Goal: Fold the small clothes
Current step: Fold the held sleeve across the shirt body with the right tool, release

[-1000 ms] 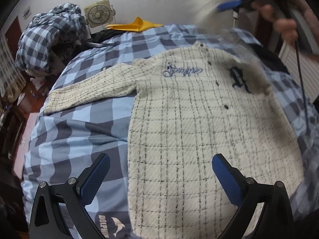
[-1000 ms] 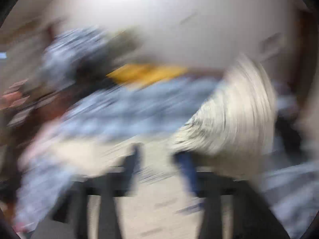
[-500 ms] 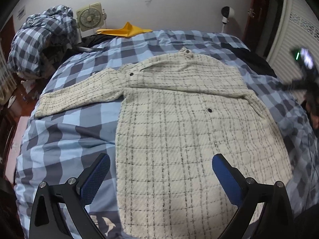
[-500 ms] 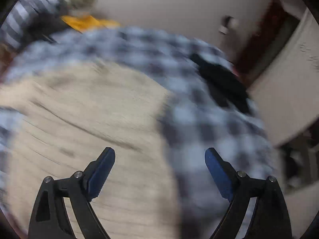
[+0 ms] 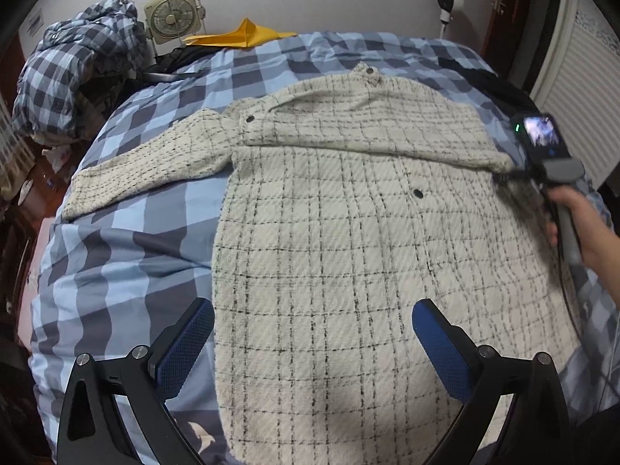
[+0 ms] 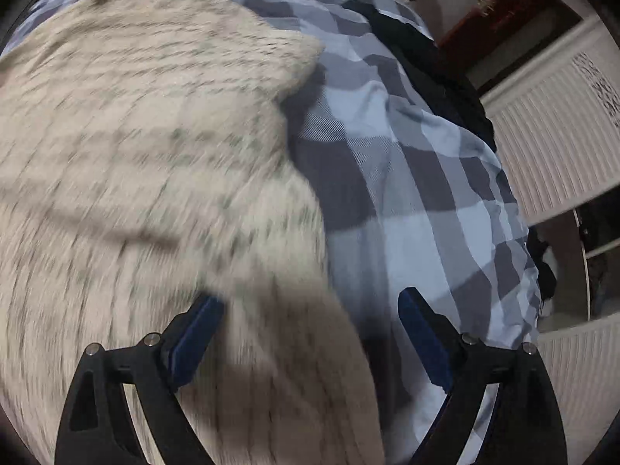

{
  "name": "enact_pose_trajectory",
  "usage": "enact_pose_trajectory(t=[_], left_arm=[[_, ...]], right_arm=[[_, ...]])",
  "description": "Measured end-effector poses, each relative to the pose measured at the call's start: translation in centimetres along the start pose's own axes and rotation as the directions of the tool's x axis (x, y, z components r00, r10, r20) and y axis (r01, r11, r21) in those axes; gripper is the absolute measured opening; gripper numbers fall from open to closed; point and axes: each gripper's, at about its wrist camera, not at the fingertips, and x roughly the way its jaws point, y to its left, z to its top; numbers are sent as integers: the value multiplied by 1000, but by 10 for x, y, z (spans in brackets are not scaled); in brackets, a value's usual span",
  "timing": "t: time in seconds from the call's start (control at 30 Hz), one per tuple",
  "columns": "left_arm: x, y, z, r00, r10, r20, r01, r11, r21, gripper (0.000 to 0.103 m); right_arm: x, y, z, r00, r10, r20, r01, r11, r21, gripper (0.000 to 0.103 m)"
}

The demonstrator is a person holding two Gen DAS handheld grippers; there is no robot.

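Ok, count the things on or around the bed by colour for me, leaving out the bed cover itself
Cream: 2, the checked jacket and the fan
Yellow: 1, the cloth
Blue check: 1, the bundle of bedding
Black: 1, the dark garment
Total: 5

Coarse cloth on smooth cloth

The cream jacket (image 5: 348, 240) is rough, nubbly woven tweed; the checked bedsheet (image 5: 128, 255) is smooth matt cotton; blue gripper pads (image 5: 182, 352) look textured rubber.
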Motion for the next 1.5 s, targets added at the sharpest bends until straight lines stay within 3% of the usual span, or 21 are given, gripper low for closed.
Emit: enact_pose_trajectory(t=[0.07,0.13,0.2,0.27,0.3,0.33,0.43,0.63,0.7,0.77,0.83,0.97,1.07,1.1,1.13,1.17,1.2,1.27,1.37,1.4,1.5], left_arm=[[4,-4,0,1000,1,-11,-1,1000,16,103],[7,-7,1,1000,2,-17,-1,1000,26,103],[8,-10,1,1000,1,-19,-1,999,33,103],[9,-10,2,1000,-1,-22,2,999,34,103],[8,-10,2,1000,-4,-23,5,999,32,103],[8,-9,1,1000,-7,-22,7,1000,29,103],[3,-6,0,1000,-7,-12,7,1000,22,103],[2,2,1,1000,-13,-4,12,1000,-29,103],[4,3,1,1000,-15,-13,14,999,-40,103],[8,5,2,1000,-17,-25,16,999,-52,103],[11,4,1,999,-20,-33,18,998,-54,103],[15,0,1,999,-21,-46,19,999,-39,103],[20,-1,2,998,-29,-55,27,999,-39,103],[21,-1,3,998,-34,-60,31,999,-41,103],[22,0,3,997,-40,-67,37,998,-47,103],[23,1,4,996,-49,-73,45,997,-56,103],[24,1,5,996,-54,-75,50,997,-62,103],[23,0,6,996,-55,-73,50,997,-67,103],[17,-3,5,999,-19,-40,17,999,-45,103],[15,-3,5,1000,-3,-31,2,999,-37,103],[15,0,3,999,23,-25,-24,999,-31,103]], right_arm=[[11,-21,11,1000,0,-21,3,991,130,89],[21,-58,3,998,55,-32,-43,954,296,91],[42,-97,-14,970,245,-10,-208,844,494,93],[60,-103,-29,935,352,-39,-273,787,553,98],[64,-100,-32,921,384,-61,-290,783,550,99],[58,-95,-34,920,383,-79,-292,807,513,99],[26,-89,-34,937,335,-97,-269,871,412,99],[-73,-69,-23,974,219,51,-224,947,229,99],[-92,-64,-17,975,189,117,-210,955,208,99],[-111,-48,-4,978,96,187,-139,962,236,99],[-107,-44,4,979,2,202,-63,954,292,99],[-47,-14,31,987,113,115,-140,953,269,99],[1,5,27,998,63,25,-68,959,275,99],[31,11,20,991,122,-46,-105,955,279,99],[41,6,14,977,206,-47,-182,933,312,101],[44,-6,4,962,273,15,-259,892,370,102],[47,-21,-2,938,345,45,-331,846,417,102],[46,-40,-7,913,405,44,-381,814,439,102],[9,-75,-31,946,302,114,-320,828,459,102],[0,-82,-40,947,290,135,-319,825,467,102],[-43,-98,-88,906,379,188,-422,778,465,102]])
